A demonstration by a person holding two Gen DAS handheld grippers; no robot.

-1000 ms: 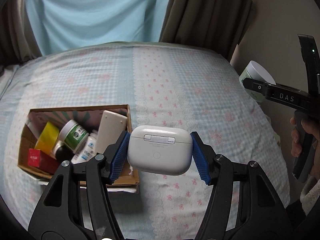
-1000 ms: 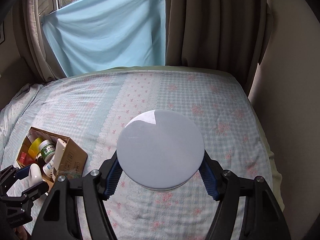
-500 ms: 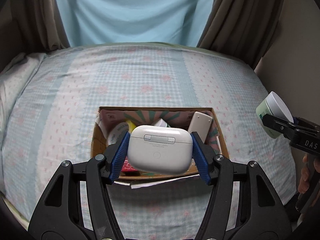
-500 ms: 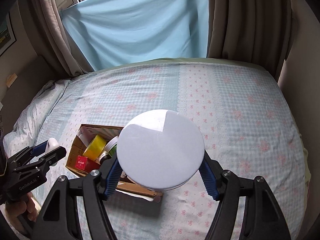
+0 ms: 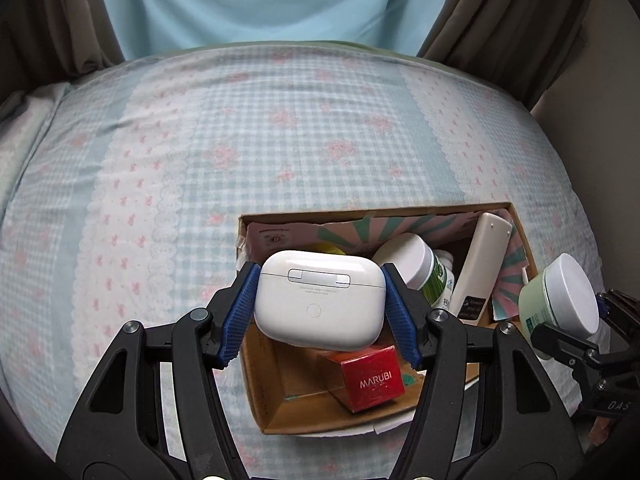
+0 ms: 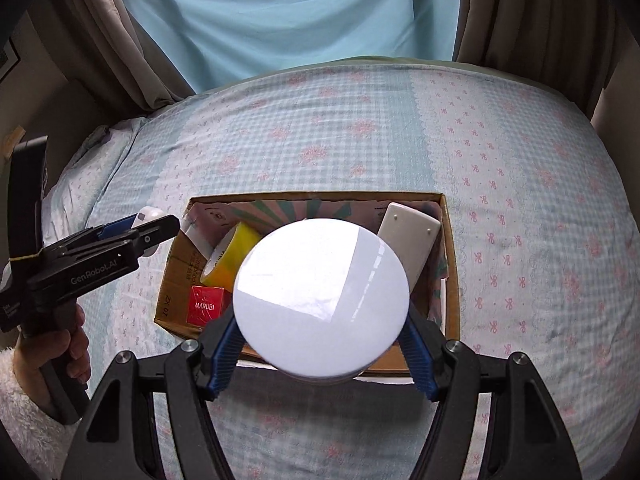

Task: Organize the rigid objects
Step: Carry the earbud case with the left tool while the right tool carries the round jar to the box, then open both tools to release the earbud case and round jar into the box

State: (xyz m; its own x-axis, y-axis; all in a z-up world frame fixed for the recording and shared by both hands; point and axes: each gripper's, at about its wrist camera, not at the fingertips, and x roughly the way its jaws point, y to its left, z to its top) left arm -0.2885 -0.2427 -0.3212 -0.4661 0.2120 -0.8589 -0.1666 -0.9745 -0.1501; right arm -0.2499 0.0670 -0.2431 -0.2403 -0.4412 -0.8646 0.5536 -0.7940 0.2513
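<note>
My left gripper [image 5: 320, 312] is shut on a white earbud case [image 5: 320, 300] and holds it over the near left part of an open cardboard box [image 5: 260, 392] on the bed. My right gripper [image 6: 322, 340] is shut on a round jar with a white lid [image 6: 320, 296] and holds it above the box [image 6: 176, 264]; the jar also shows in the left wrist view [image 5: 560, 308] beside the box's right wall. In the box lie a red MARUBI carton [image 5: 370, 380], a green-labelled white bottle [image 5: 416, 264], a white remote [image 5: 480, 264] and a yellow tape roll [image 6: 228, 260].
The box sits on a bed with a blue checked, pink-flowered sheet [image 5: 240, 140]. A light blue cloth [image 6: 300, 12] and brown curtains [image 6: 540, 20] hang behind the bed. A wall stands close on the right.
Both grippers have moved closer over the box with their loads. The box now sits right under the earbud case, and the jar has come beside the box's right wall.
</note>
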